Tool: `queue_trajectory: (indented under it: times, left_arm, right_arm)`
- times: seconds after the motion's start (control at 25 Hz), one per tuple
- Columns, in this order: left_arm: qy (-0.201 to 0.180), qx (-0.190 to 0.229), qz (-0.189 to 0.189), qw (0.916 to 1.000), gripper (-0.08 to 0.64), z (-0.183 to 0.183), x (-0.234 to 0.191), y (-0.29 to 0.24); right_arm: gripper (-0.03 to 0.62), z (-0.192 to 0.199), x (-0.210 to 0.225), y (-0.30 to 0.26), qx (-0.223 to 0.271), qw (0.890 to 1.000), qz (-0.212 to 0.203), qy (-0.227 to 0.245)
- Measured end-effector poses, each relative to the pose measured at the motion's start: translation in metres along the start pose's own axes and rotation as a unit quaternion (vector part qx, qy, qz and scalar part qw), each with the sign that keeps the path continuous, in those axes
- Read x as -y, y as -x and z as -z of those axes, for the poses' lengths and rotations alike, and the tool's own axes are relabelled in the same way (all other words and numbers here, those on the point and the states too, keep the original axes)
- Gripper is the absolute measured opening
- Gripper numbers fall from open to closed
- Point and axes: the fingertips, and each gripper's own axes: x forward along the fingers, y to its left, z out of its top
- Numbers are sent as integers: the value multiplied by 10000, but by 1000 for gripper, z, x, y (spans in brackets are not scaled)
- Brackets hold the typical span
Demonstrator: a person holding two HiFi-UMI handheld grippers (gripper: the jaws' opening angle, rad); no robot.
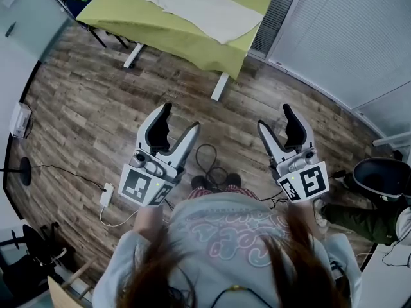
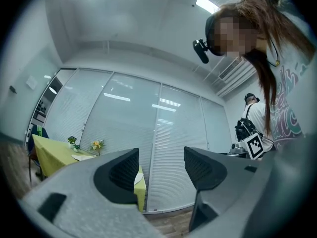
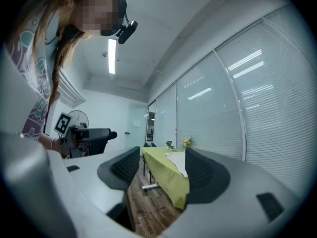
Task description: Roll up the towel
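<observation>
A white towel (image 1: 202,8) lies spread flat on a table with a lime-green cloth (image 1: 122,8), far ahead at the top of the head view. I hold both grippers over the wood floor, well short of the table. My left gripper (image 1: 180,118) stands open with nothing between its jaws, and so does my right gripper (image 1: 275,117). In the right gripper view the towel (image 3: 178,161) and the table (image 3: 166,177) show between the open jaws (image 3: 161,157). The left gripper view (image 2: 161,155) looks at a glass wall, with the table (image 2: 49,155) at its left.
Black cables (image 1: 209,165) and a white power strip (image 1: 106,194) lie on the floor by my feet. A dark bin (image 1: 385,175) stands at the right. Small flower pots (image 2: 96,145) sit on the table. Another person (image 2: 252,118) stands off to the side.
</observation>
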Motion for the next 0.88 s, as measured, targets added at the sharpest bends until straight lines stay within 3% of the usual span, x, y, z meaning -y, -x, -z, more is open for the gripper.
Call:
queue_trajectory:
  times: [0.28,0.56,0.88]
  left_arm:
    - [-26,-79,165,9998,258,-1,-23,4]
    - [22,-218,648,9977,258,16,-40,-2]
    - [-123,-220,703,9972,258,34,-63,-60]
  right_arm:
    - [273,1,-7,-13,-35,9996,259,-61]
    - [273,21,-16,-18,-145,9976,676,14]
    - [273,35,37,-42,-103,9973,715,145]
